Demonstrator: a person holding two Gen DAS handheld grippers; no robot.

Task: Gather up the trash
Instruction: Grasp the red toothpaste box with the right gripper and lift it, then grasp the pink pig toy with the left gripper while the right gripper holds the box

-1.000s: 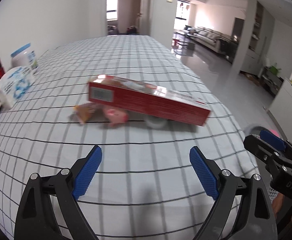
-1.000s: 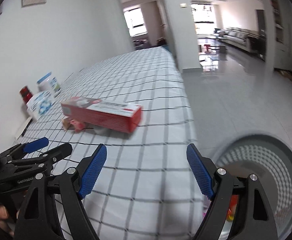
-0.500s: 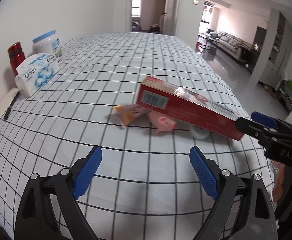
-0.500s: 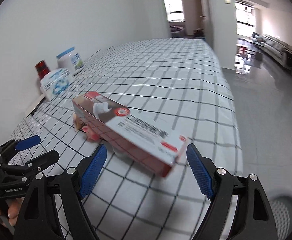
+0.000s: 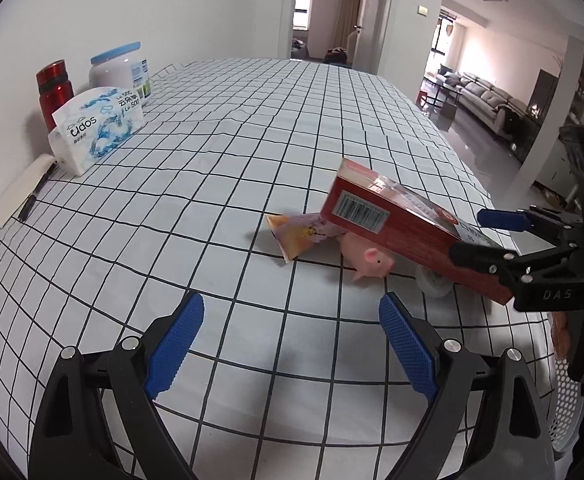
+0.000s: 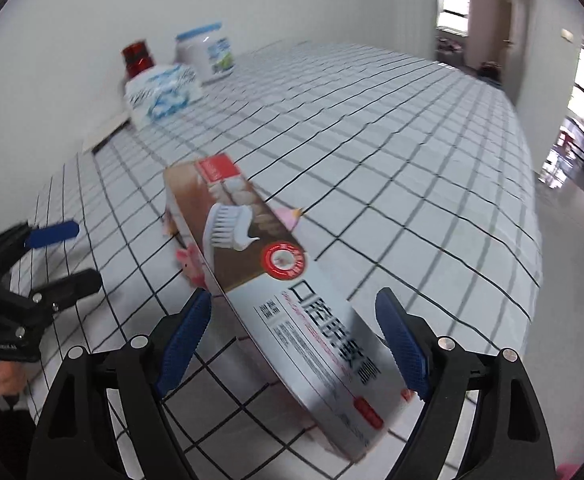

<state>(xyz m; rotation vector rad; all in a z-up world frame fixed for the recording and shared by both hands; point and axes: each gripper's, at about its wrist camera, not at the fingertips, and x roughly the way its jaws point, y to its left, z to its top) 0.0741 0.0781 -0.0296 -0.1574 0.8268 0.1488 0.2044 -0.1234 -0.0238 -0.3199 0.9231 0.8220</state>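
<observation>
A long red toothpaste box [image 5: 391, 216] lies tilted on the checked tablecloth [image 5: 212, 184], propped on other bits. Under its far end are an orange wrapper [image 5: 297, 232] and a pink pig toy [image 5: 371, 260]; a white round piece [image 5: 431, 280] shows below its near end. My right gripper [image 6: 292, 344] is open, with the near end of the toothpaste box [image 6: 292, 304] between its blue pads [image 6: 184, 340]. From the left wrist view, the right gripper [image 5: 479, 236] straddles that end. My left gripper [image 5: 292, 340] is open and empty, a short way in front of the pile.
Against the wall at the left stand a tissue pack [image 5: 96, 128], a red bottle [image 5: 54, 90] and a white jar with a blue lid [image 5: 120, 68]. A paper slip with a pen [image 5: 24, 196] lies nearby. A white mesh basket [image 5: 567, 396] sits below the table's right edge.
My right gripper has swung from the basket side toward the table and closed in on the box, whose end now lies between its open fingers. The left gripper has shifted leftward.
</observation>
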